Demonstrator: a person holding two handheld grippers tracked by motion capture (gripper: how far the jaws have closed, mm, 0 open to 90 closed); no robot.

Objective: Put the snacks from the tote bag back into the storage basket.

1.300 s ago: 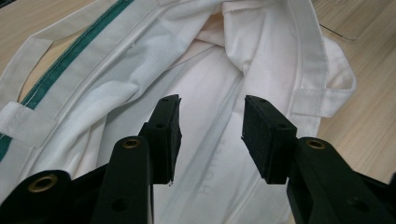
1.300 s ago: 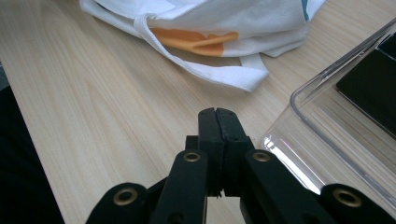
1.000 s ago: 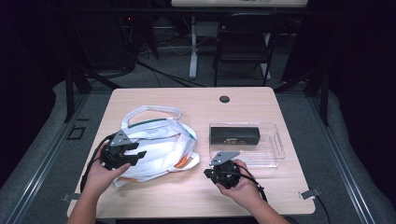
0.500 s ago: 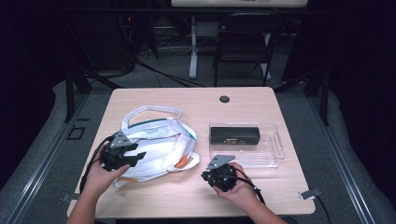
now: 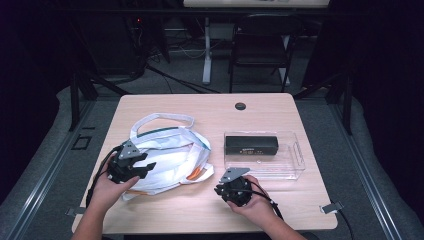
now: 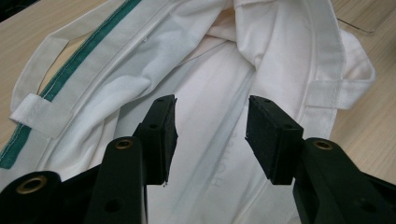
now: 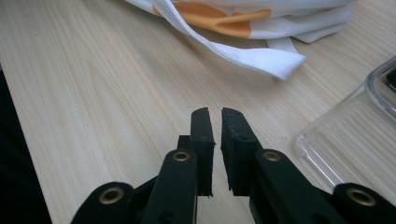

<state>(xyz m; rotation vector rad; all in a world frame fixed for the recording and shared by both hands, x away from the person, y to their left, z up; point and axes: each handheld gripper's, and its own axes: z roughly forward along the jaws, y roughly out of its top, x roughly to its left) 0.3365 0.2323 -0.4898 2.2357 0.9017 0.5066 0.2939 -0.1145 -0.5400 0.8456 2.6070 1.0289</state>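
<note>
Spreading across the scene from above is a pale wooden rectangular table (image 5: 210, 107), with a person's two forearms coming in from its near edge. On the table's left half lies a crumpled white cloth tote bag (image 5: 167, 160) with a green stripe along one edge, orange patches near its lower right and a looped white strap reaching toward the far side. To the right of the bag, close by but apart from it, sits a clear plastic rectangular tray (image 5: 295, 167), and inside its far part lies a long black box (image 5: 251, 145).

The left gripper (image 5: 145, 167), black with a grey three-cornered plate on top, is held over the bag's near left part. In the left gripper view its jaws stand well apart over the white cloth, with nothing pinched between the pads.

The right gripper (image 5: 223, 188) is held low over bare wood near the tray's near left corner. In the right gripper view its jaws are almost together, having just been opening a little, with a thin gap and nothing between them; a white strap end (image 7: 275, 61) of the bag lies on the wood ahead.
</note>
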